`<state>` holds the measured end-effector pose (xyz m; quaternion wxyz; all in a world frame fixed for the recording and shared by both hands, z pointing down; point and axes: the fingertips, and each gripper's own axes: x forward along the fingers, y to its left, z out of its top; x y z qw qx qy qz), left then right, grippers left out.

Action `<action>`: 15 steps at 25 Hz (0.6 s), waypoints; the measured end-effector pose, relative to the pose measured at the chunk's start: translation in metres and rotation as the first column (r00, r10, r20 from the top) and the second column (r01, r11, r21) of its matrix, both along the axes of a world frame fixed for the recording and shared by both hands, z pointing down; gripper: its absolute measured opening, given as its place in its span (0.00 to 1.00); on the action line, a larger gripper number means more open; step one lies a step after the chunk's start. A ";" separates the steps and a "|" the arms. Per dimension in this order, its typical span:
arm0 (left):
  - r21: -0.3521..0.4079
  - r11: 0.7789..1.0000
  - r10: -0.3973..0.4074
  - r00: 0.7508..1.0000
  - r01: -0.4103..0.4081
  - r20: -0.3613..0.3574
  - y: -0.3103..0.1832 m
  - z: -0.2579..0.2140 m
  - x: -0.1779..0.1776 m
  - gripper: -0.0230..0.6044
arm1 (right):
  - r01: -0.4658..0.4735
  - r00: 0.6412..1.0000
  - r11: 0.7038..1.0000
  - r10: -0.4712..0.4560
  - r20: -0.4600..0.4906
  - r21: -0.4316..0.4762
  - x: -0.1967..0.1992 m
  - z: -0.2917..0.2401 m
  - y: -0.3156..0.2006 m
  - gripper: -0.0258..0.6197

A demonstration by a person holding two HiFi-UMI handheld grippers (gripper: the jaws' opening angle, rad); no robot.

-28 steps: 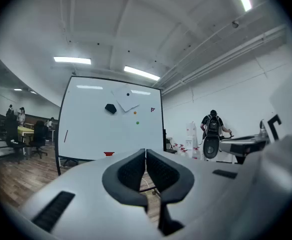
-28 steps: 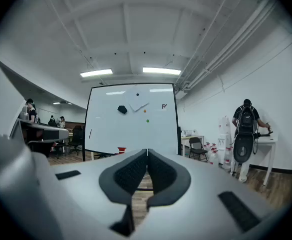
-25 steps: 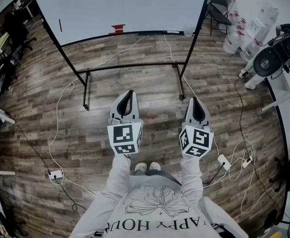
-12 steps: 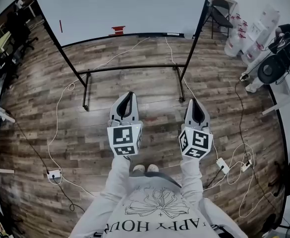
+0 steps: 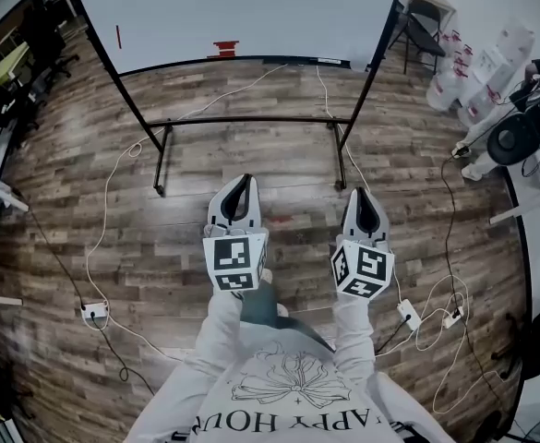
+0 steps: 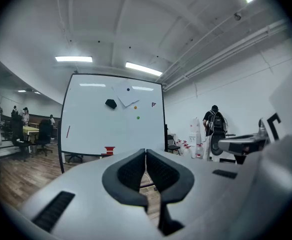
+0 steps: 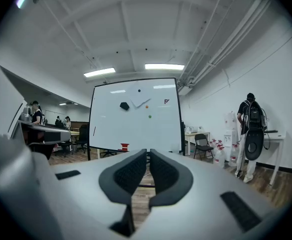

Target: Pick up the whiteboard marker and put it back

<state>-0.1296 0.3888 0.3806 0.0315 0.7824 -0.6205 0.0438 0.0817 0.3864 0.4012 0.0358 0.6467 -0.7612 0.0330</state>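
Note:
A whiteboard [image 5: 242,7] on a black stand is ahead of me across the wooden floor. On its tray rest a red object [image 5: 224,48] and, further right, a thin dark item [image 5: 328,61] that may be the marker; it is too small to tell. A red stroke [image 5: 117,37] marks the board's left side. My left gripper [image 5: 242,181] and right gripper [image 5: 362,194] are held side by side well short of the board, both shut with nothing between the jaws. The left gripper view shows the closed left gripper [image 6: 146,151] pointing at the board [image 6: 111,124]. The right gripper [image 7: 148,152] does the same.
The stand's crossbar [image 5: 251,120] and legs lie between me and the board. Cables [image 5: 103,238] and power strips [image 5: 94,314] trail over the floor. Water bottles [image 5: 477,67], a folding chair [image 5: 424,26] and a person with a backpack [image 7: 250,129] are at the right. Desks with people are at the left.
The person has stepped forward: one leg now shows between the arms and the floor has slid back. Both grippers stay shut and keep their place in the view.

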 end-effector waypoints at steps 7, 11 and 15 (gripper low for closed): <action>-0.008 1.000 0.006 1.000 -0.006 -0.002 -0.043 0.008 0.007 0.05 | -0.002 1.000 1.000 0.002 0.008 -0.019 0.005 0.012 -0.042 0.05; -0.008 1.000 0.019 1.000 -0.019 0.000 -0.087 0.013 0.010 0.05 | -0.009 1.000 1.000 0.009 0.005 -0.015 0.008 0.015 -0.084 0.05; -0.001 1.000 0.031 0.999 -0.031 -0.011 -0.144 0.012 0.008 0.05 | -0.010 1.000 1.000 0.010 0.001 -0.009 0.002 0.013 -0.141 0.05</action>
